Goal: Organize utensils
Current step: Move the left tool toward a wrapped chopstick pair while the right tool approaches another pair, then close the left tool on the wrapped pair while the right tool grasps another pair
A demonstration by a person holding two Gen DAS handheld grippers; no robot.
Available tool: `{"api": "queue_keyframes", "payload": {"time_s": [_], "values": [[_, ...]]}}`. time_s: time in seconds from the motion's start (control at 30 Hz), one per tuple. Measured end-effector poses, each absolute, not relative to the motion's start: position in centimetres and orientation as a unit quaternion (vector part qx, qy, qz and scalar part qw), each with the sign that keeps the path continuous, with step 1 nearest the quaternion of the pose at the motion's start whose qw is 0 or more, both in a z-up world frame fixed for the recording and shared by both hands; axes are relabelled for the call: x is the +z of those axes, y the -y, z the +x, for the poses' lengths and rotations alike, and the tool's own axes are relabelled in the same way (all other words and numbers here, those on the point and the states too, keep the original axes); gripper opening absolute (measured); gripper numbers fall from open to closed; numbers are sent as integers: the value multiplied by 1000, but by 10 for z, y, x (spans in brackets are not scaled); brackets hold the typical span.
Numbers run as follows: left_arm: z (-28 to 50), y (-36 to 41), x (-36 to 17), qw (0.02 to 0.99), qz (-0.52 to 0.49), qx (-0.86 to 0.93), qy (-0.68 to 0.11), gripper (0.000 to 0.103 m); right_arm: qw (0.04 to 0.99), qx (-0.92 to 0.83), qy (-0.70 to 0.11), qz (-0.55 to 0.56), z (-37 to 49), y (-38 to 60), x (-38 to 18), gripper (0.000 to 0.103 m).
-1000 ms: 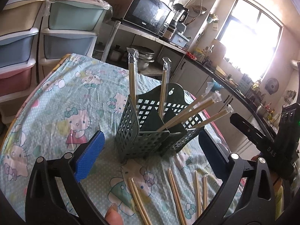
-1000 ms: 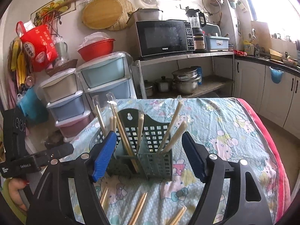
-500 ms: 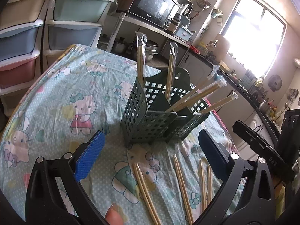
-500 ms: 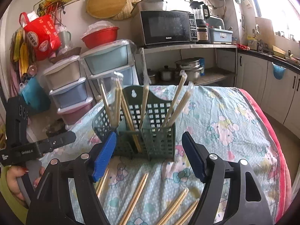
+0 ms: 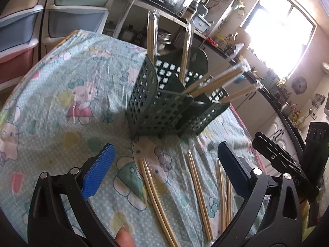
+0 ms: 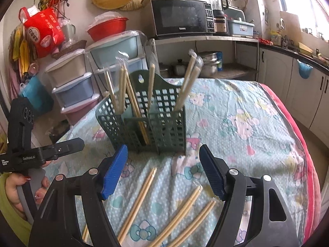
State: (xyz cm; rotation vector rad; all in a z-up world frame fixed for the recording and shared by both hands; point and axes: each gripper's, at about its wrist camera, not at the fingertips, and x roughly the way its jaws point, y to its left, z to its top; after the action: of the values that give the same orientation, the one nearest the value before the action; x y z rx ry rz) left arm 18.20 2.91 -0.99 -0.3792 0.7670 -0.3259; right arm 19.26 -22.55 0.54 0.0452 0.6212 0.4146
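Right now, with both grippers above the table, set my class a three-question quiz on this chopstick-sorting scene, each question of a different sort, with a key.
1. True or false: the left gripper is shut on a pair of chopsticks.
2. Multiple choice: the loose chopsticks lie (A) inside the microwave, (B) on the patterned tablecloth in front of the green utensil holder, (C) on the floor.
3. Fill in: the chopsticks standing in the holder are wrapped in clear ____.

Key: 1 false, both it and the right gripper are open and empty; 2 B; 3 plastic.
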Motion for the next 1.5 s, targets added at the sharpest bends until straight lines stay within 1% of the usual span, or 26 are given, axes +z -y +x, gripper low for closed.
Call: {"api": "queue_keyframes", "payload": {"time_s": [0.17, 0.2, 0.37, 0.43, 0.5, 0.63, 0.83, 1.33, 1.5], "values": [[181, -21, -21, 890, -178, -165, -387, 92, 926, 200, -321, 21, 190, 230, -8, 67], [182, -21, -23, 888, -178, -167, -390, 91, 924, 199, -324, 22, 189, 231, -10, 66], [182, -17, -35, 880, -177, -172, -406, 77, 920, 196, -340, 24, 186, 235, -22, 64], [181, -15, -37, 877, -175, -175, -411, 71, 917, 196, -346, 23, 185, 236, -27, 63], [181, -12, -40, 874, -174, -178, -416, 70, 915, 196, -353, 24, 184, 238, -32, 62], [182, -8, -47, 867, -174, -184, -429, 60, 910, 196, -364, 25, 183, 240, -38, 59], [187, -6, -58, 858, -173, -183, -448, 59, 902, 195, -385, 26, 186, 244, -49, 55], [207, -6, -73, 846, -176, -162, -477, 59, 865, 181, -466, 35, 220, 243, -79, 53], [217, -7, -74, 842, -179, -161, -482, 59, 859, 183, -476, 35, 231, 241, -80, 52]]}}
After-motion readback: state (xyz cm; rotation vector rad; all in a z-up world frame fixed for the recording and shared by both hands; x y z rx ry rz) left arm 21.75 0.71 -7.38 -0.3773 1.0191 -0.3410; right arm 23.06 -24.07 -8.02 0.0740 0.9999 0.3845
